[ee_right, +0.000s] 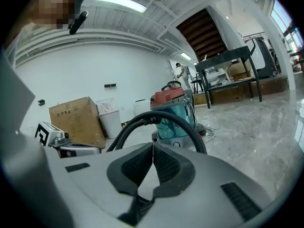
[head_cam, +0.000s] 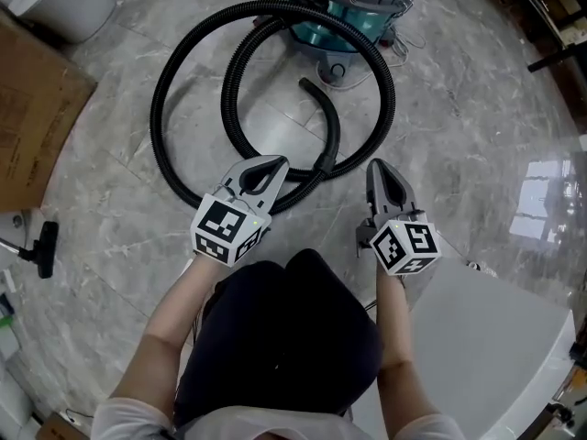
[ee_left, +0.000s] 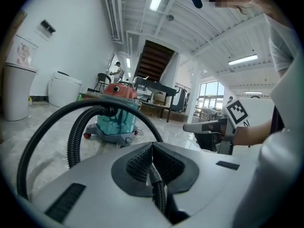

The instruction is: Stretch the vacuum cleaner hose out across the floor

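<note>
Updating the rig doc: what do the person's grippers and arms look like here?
The left gripper and right gripper match: pale grey wedge-shaped bodies, black ribbed pads inside the jaws, and a white cube with black square markers at the back of each. The person wears short white sleeves.

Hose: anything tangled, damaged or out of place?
No damage visible. The hose lies coiled in overlapping loops before the vacuum cleaner, its free end curled inside them. What looks like a floor nozzle lies apart at far left.

The black ribbed hose (head_cam: pixel 154 117) lies coiled in two overlapping loops on the floor (head_cam: pixel 477 126), apparently joined to the vacuum cleaner (head_cam: pixel 344 21), free end curling inward.
</note>
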